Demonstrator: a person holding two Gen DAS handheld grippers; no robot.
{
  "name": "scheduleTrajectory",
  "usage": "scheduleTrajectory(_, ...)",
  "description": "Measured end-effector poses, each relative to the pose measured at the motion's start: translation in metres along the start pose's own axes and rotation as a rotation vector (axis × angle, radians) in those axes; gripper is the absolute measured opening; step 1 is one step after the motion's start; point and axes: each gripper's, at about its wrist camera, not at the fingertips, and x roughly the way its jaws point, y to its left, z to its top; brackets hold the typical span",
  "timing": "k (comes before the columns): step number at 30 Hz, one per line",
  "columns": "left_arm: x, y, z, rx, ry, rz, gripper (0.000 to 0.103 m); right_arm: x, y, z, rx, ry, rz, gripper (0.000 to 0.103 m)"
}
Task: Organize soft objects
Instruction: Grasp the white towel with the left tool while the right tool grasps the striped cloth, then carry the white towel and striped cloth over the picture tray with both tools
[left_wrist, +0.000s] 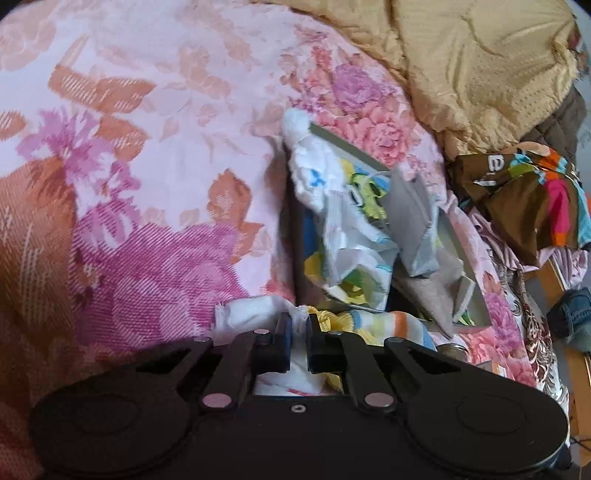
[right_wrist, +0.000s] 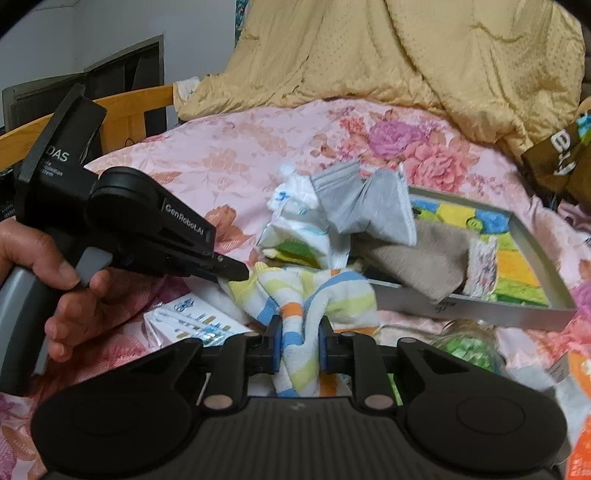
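Observation:
A striped cloth (right_wrist: 314, 295) in white, yellow, blue and orange is held by both grippers above the bed. My right gripper (right_wrist: 300, 332) is shut on its lower fold. My left gripper (left_wrist: 299, 325) is shut on its other end; it shows from the side in the right wrist view (right_wrist: 236, 273). The same cloth (left_wrist: 369, 325) shows in the left wrist view. Behind it a grey box lid (right_wrist: 480, 306) holds a grey sock (right_wrist: 373, 206), a beige cloth (right_wrist: 417, 258) and a white printed cloth (right_wrist: 295, 221).
The bed has a pink floral cover (right_wrist: 229, 162). A tan quilt (right_wrist: 424, 55) is heaped at the back. A brown patterned bag (left_wrist: 528, 199) lies right. A glass jar of green bits (right_wrist: 465, 343) and a white packet (right_wrist: 192, 321) lie near the front.

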Motion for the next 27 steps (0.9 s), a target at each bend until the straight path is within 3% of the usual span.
scheduleTrajectory(10, -0.021, -0.019, 0.0, 0.093, -0.061, -0.028, 0.007, -0.023, -0.011, 0.014, -0.014, -0.111, -0.094, 0.018)
scheduleTrajectory(18, -0.03, -0.03, -0.002, 0.169, -0.104, -0.023, 0.007, -0.027, -0.033, 0.021, 0.043, -0.133, -0.14, 0.017)
scheduleTrajectory(27, -0.051, -0.068, -0.007, 0.257, -0.225, -0.135, 0.007, -0.052, -0.053, 0.044, -0.024, -0.226, -0.148, 0.017)
